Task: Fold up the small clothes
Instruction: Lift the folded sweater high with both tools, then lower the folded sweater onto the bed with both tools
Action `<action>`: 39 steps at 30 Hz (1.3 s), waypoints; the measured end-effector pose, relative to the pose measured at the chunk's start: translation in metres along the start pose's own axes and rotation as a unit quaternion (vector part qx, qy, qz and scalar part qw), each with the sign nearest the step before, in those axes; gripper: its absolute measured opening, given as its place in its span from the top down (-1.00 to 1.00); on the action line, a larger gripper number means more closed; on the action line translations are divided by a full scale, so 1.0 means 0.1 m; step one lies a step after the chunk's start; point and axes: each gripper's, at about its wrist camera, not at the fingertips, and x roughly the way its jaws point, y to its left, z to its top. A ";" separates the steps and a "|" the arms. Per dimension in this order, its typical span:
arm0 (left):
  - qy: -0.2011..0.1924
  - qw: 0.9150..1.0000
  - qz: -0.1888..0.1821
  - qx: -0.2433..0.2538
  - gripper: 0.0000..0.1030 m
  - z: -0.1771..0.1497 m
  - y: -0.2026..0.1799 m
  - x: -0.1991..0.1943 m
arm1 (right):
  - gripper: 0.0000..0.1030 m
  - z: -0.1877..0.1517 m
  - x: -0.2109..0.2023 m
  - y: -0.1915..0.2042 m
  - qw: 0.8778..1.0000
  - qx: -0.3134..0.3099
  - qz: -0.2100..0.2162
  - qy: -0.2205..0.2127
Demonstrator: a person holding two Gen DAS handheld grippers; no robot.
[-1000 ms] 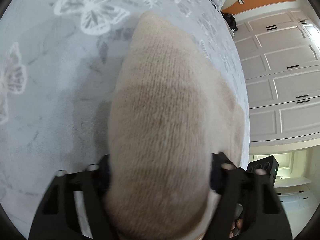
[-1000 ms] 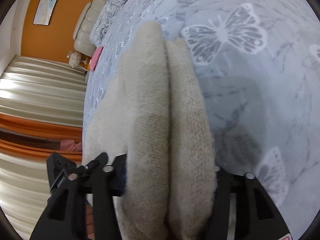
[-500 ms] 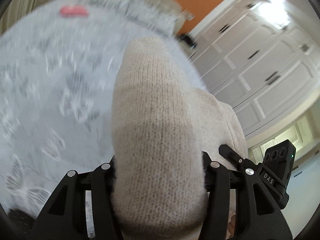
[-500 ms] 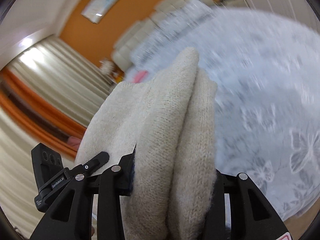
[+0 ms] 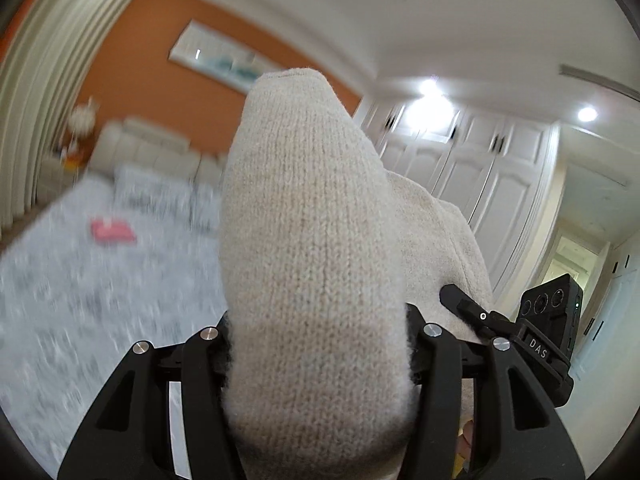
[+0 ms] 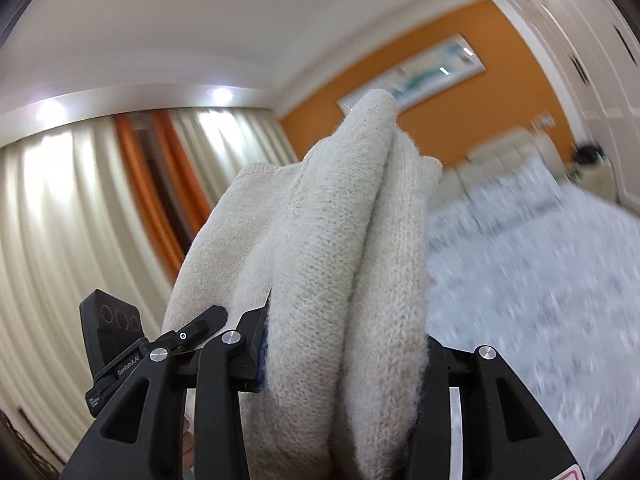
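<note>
A cream knitted garment [image 5: 312, 248] is bunched between the jaws of my left gripper [image 5: 316, 344], which is shut on it and holds it up off the bed. My right gripper [image 6: 344, 352] is shut on another part of the same garment [image 6: 340, 248], folded into two thick layers. Both grippers are tilted upward, with the knit standing up in front of each camera. The other gripper shows at the right edge of the left wrist view [image 5: 548, 320] and at the left of the right wrist view [image 6: 116, 336].
A grey butterfly-print bedspread [image 5: 80, 288] lies below, blurred, with a small pink item [image 5: 112, 232] on it. White wardrobe doors [image 5: 480, 184] stand to the right. An orange wall [image 6: 480, 96], pale headboard [image 5: 144, 148] and cream curtains [image 6: 80, 220] surround the bed.
Both grippers have lifted and tilted up with the garment. The views swung from looking down on the bedspread to the walls and ceiling.
</note>
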 end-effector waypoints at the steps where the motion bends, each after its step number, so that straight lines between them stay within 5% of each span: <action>1: -0.012 1.000 -0.001 0.005 -0.02 0.06 -0.01 -0.09 | 0.25 0.05 0.02 0.08 1.000 -0.009 0.007 -0.006; 7: -0.070 0.997 0.009 0.030 -0.06 0.39 0.10 -0.43 | 0.23 0.20 0.39 0.34 0.998 -0.030 0.049 -0.022; 12: -0.076 0.997 0.024 0.023 -0.09 0.44 0.54 -0.29 | 0.22 0.04 1.06 0.08 0.998 -0.013 0.062 0.003; 19: -0.047 0.996 0.068 -0.039 -0.12 -0.02 1.80 0.46 | 0.22 -0.69 2.31 -0.70 0.995 0.035 0.042 0.083; 23: 0.003 0.990 0.114 -0.078 -0.12 -0.53 2.62 0.96 | 0.22 -1.50 3.02 -1.41 0.984 0.083 0.012 0.156; 29: 0.104 0.966 0.170 -0.163 -0.11 -1.82 3.79 1.53 | 0.16 -2.98 3.64 -2.36 0.946 0.155 -0.050 0.280; 31: 0.159 0.947 0.198 -0.199 -0.11 -2.42 4.18 1.69 | 0.10 -3.60 3.79 -2.77 0.913 0.182 -0.102 0.351; 33: 0.226 0.915 0.244 -0.230 -0.11 -2.95 4.45 1.79 | -0.01 -3.98 3.73 -3.12 0.878 0.234 -0.140 0.393; 34: 0.231 0.907 0.262 -0.236 -0.21 -3.12 4.52 1.73 | -0.01 -3.98 3.56 -3.21 0.883 0.277 -0.112 0.361; 35: 0.197 0.921 0.246 -0.231 -0.22 -3.09 4.47 1.61 | -0.02 -3.91 3.44 -3.22 0.888 0.278 -0.123 0.344; 36: 0.194 0.924 0.245 -0.221 -0.22 -3.03 4.41 1.55 | -0.08 -3.77 3.27 -3.18 0.898 0.258 -0.153 0.321; 39: 0.209 0.921 0.294 -0.145 -0.21 -2.79 4.09 1.50 | 0.21 -3.46 3.00 -2.96 0.922 0.229 -0.139 0.279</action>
